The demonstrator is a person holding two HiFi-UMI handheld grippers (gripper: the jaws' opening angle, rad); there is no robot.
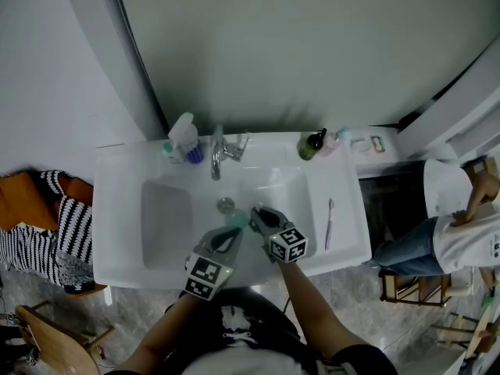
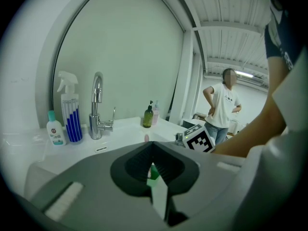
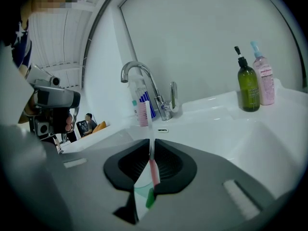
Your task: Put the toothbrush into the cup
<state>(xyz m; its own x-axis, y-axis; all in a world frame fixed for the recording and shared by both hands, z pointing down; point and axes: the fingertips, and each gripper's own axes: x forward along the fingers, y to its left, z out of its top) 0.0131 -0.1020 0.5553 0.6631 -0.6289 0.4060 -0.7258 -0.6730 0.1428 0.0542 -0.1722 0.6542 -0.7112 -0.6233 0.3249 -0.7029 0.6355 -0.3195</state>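
Against the pale wall (image 1: 297, 45), a white sink (image 1: 117, 201) bears a faucet (image 1: 217, 151).

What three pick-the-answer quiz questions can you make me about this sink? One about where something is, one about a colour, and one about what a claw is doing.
1. Where does the green bottle stand?
A) on the floor
B) beside the pink bottle, at the back right of the sink
C) on a windowsill

2. What colour are the bristles of the toothbrush?
A) pink
B) blue
C) black

3. What is the right claw doing?
A) hanging wide open and empty
B) squeezing a sponge
C) shut on the toothbrush

Answers:
1 B: the head view shows both bottles side by side on that corner.
2 A: the right gripper view shows pink bristles.
3 C: its jaws pinch the handle, with the cup just below.
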